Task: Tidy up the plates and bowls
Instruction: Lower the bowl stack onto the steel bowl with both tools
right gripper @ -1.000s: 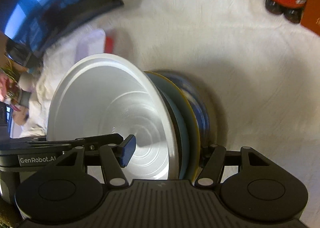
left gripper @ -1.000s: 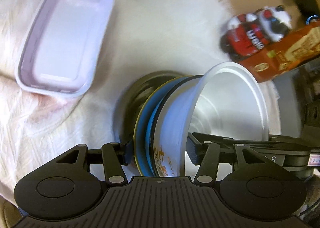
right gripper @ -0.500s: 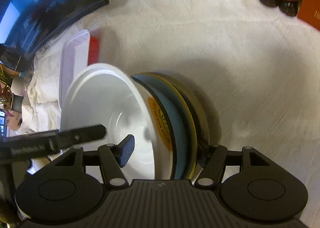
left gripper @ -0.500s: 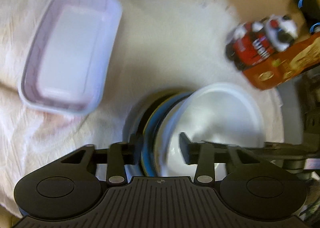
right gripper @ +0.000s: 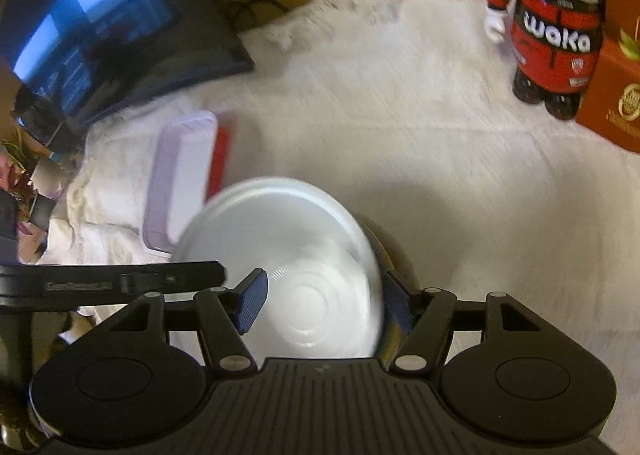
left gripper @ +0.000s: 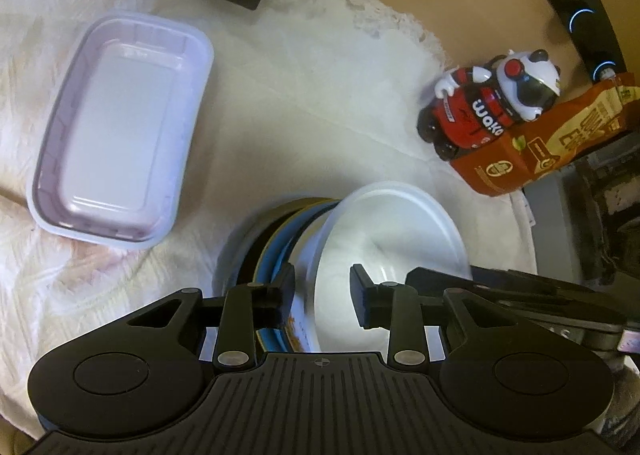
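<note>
A stack of dishes stands on the white cloth: a white plastic bowl (left gripper: 384, 239) sits on a blue and yellow plate (left gripper: 276, 251) and a dark plate (left gripper: 248, 247). My left gripper (left gripper: 322, 291) straddles the near rim of the stack, one finger outside the plates and one inside the bowl, jaws closed around the stack. My right gripper (right gripper: 324, 305) straddles the opposite rim of the white bowl (right gripper: 288, 247), one finger inside and one outside by the yellow plate edge (right gripper: 380, 251). Each gripper's body shows in the other's view.
A lilac rectangular tray (left gripper: 116, 135) lies left of the stack, also in the right wrist view (right gripper: 180, 179). A panda figurine (left gripper: 488, 103) and an orange box (left gripper: 544, 143) stand at the far right. A dark monitor (right gripper: 100, 27) sits at the cloth's back edge.
Both grippers have pulled back and lowered with the stack. The bowl, steeply tilted a second ago, now sits flatter. The right gripper's fingers have moved closer together.
</note>
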The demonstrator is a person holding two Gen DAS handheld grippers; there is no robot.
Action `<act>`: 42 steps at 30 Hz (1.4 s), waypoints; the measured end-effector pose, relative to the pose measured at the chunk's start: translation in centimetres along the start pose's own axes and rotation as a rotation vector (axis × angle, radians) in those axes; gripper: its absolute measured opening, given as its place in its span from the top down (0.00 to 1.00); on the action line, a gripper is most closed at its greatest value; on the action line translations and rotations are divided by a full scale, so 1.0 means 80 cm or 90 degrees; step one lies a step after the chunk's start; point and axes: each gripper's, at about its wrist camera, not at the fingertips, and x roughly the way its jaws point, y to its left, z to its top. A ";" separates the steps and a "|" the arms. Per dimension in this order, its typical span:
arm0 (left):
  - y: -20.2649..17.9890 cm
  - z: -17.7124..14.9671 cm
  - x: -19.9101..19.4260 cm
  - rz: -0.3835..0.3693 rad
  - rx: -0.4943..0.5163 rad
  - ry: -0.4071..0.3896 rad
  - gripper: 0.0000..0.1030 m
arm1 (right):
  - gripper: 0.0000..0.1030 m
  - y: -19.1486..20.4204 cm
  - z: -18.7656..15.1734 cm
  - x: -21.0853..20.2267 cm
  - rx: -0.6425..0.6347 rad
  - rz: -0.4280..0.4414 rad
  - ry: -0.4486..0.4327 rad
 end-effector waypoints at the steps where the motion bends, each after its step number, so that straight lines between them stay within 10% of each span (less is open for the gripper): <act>1: -0.001 0.000 0.000 0.002 -0.001 0.000 0.67 | 0.36 0.004 0.000 -0.003 -0.007 0.001 -0.006; 13: 0.008 -0.005 -0.014 0.000 -0.024 -0.012 0.72 | 0.36 0.015 -0.005 -0.013 -0.021 0.011 -0.026; 20: 0.013 -0.007 -0.015 0.008 -0.035 -0.012 0.75 | 0.36 0.018 -0.013 -0.011 -0.065 -0.075 -0.056; 42: 0.008 -0.011 -0.029 0.016 -0.022 -0.035 0.76 | 0.41 0.017 -0.021 -0.014 -0.036 -0.023 -0.027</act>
